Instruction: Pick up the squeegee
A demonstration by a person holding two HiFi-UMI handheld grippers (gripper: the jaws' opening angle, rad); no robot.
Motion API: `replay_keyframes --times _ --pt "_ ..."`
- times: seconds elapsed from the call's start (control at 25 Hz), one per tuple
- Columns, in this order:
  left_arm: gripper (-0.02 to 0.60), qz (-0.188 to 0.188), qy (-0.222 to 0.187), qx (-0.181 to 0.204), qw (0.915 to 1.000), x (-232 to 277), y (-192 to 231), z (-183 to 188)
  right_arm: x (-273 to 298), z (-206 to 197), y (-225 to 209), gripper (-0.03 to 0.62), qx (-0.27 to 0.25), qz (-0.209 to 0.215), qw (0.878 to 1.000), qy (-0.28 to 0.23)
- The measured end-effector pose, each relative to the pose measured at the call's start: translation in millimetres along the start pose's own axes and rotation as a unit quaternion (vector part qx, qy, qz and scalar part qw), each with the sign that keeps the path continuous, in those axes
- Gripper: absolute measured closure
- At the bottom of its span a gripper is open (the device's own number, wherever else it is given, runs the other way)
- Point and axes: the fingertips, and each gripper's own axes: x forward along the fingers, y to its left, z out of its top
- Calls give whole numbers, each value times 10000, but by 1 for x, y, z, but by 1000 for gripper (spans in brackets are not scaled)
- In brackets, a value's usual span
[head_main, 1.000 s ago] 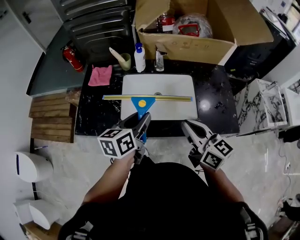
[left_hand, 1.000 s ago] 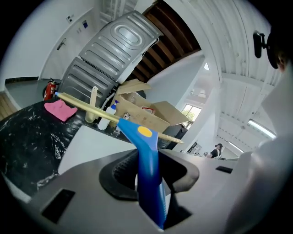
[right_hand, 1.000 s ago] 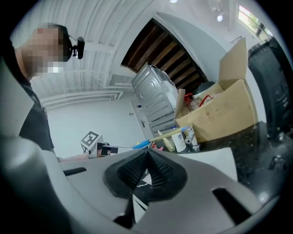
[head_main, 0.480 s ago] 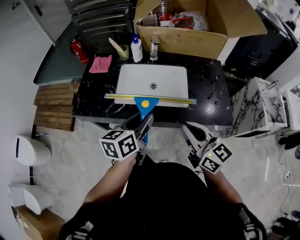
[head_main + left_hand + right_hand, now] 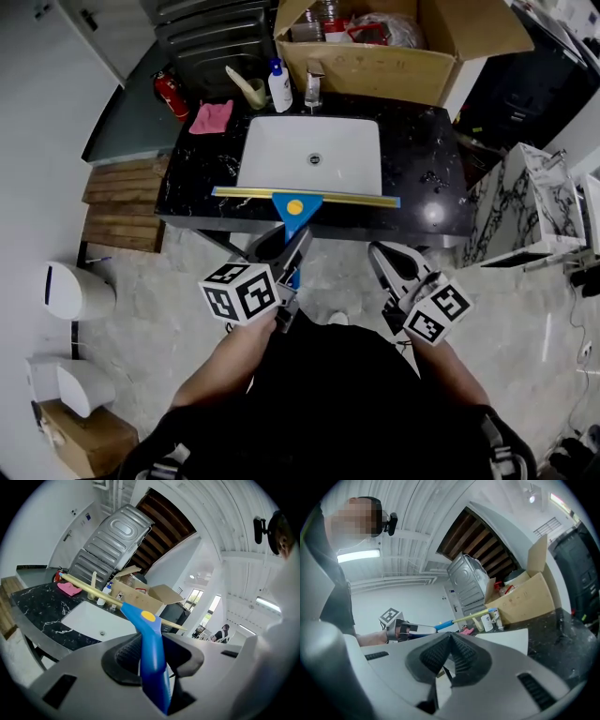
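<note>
The squeegee point(image 5: 295, 206) has a blue handle and a long yellow blade that lies crosswise in the air over the front edge of the black counter point(image 5: 427, 202). My left gripper point(image 5: 292, 246) is shut on its blue handle. In the left gripper view the handle point(image 5: 149, 644) runs up between the ribbed pads to the blade. My right gripper point(image 5: 389, 262) hovers to the right of it, in front of the counter, shut with nothing in it. In the right gripper view its pads point(image 5: 461, 656) meet at the tips, and the squeegee point(image 5: 472, 616) shows off to the left.
A white sink point(image 5: 272, 159) is set in the counter, with a faucet point(image 5: 313, 92), a soap bottle point(image 5: 279, 89), a cup point(image 5: 251, 94) and a pink cloth point(image 5: 213, 117) behind it. An open cardboard box point(image 5: 375, 70) stands at the back. A wooden pallet point(image 5: 122, 202) and white bins point(image 5: 75, 291) are on the left.
Both grippers have drawn back from the sink. The squeegee, still held, has come from over the basin to the counter's front edge.
</note>
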Motion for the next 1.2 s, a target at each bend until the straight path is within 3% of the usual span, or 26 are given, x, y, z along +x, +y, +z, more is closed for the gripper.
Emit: replay_keyframes --times 0.68,1.2 --pt "439 -307 152 167 9993 -11 35 42 44 10 20 586 -121 -384 9992 -40" --pt "439 -407 177 188 9988 -24 60 50 57 -1 38 586 -124 -700 9975 -58"
